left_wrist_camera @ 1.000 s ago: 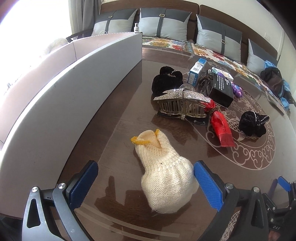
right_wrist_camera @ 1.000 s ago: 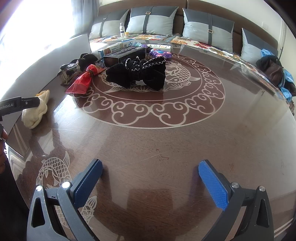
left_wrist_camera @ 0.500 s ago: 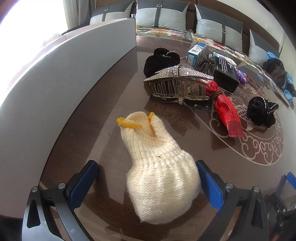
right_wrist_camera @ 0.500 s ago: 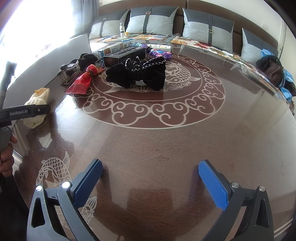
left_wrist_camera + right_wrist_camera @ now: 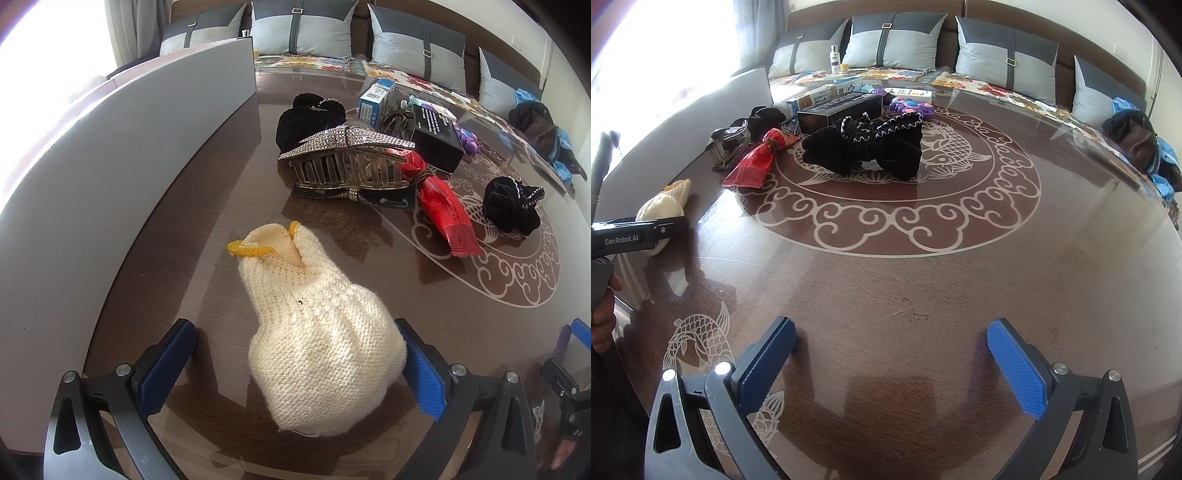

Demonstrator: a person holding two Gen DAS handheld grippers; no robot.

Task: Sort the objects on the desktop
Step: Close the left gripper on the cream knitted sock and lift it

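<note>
Dark glass-topped table [image 5: 960, 295], sofa cushions behind. Sorting barely begun: clutter pile still unsorted. Left gripper [image 5: 295, 358] jaws spread around cream knitted pouch [image 5: 317, 332], not pinching. Right gripper [image 5: 892, 362] spread, empty, over bare table.

From my left wrist view, the knitted pouch [image 5: 317, 332] lies on the table [image 5: 207, 206] at lower centre, between the left gripper's [image 5: 295, 369] spread fingers; the board [image 5: 110, 155] stands along the left of the frame. Behind the pouch, at upper centre, sits the hair claw [image 5: 347, 162], with the snack packet [image 5: 443, 210] to its right and the boxes [image 5: 436, 136] behind. In my right wrist view, the right gripper [image 5: 890, 369] hangs over bare table at bottom centre, the velvet bow [image 5: 864, 147] lying at upper centre.
</note>
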